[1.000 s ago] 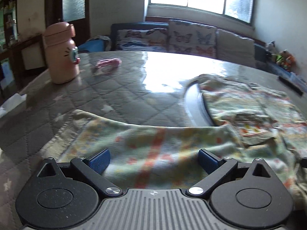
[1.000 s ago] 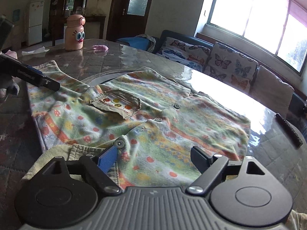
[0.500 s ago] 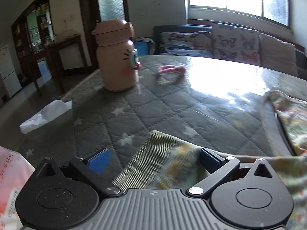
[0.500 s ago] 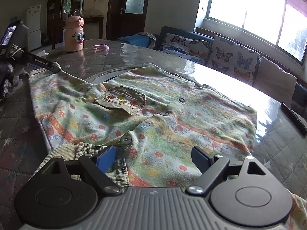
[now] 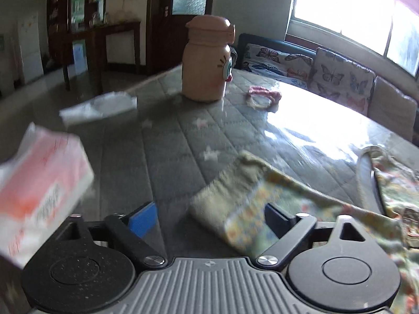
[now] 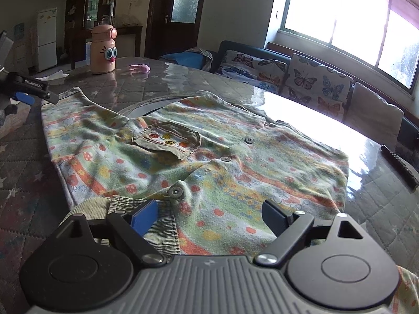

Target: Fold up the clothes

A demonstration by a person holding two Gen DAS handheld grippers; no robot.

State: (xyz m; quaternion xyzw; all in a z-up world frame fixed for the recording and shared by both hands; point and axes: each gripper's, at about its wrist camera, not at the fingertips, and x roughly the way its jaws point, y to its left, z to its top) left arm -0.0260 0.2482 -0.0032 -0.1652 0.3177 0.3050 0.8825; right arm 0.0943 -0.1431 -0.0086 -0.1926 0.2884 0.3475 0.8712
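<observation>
- The left gripper stands wide open with nothing between its fingers; the ribbed cuff of a sleeve lies on the table just ahead of it, nearer the right-hand finger than the middle of the gap.
- The right gripper is likewise spread wide and holds nothing — it hovers over the corduroy collar at the near edge of the garment.
- The garment, a small patterned button-front shirt, lies spread face up on the quilted table, its chest pocket uppermost and one sleeve stretched out flat toward the left gripper (seen at far left in the right wrist view).
- No fold shows in the body, so the step in hand looks like taking hold of the outstretched sleeve to bring it in over the chest.
- That calls for centring the cuff between the left fingers, closing on it, and lifting it across without dragging the body.
- A pink bottle, a tissue pack and a hair tie sit well clear of the cloth.
</observation>
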